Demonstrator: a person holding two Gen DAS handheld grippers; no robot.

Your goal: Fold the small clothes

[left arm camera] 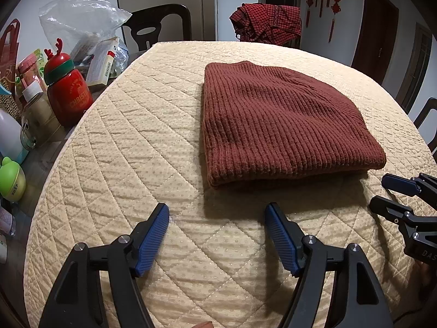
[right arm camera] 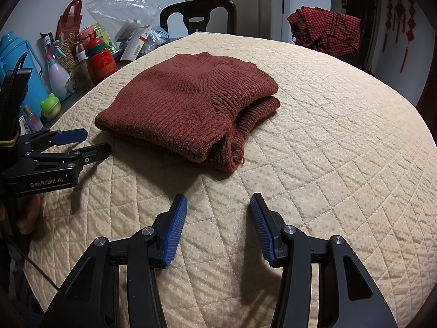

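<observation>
Knitwear (left arm camera: 284, 120), a thick rust-red ribbed bundle, sat folded mid-quilt (left arm camera: 136, 142) just ahead of both tongs, left (left arm camera: 217, 210) & right (right arm camera: 218, 201), each gaping w/ nothing held; looked soft, floppy, light, non-slip, so best pinched at a near corner thru all layers.

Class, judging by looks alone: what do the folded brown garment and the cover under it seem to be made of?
Brown garment: probably knitted wool or acrylic yarn; ribbed rows, matte fuzzy surface, loose thread.
Table cover: looks like padded cream fabric; stitched diamond quilting, faint dotted sheen.
</observation>
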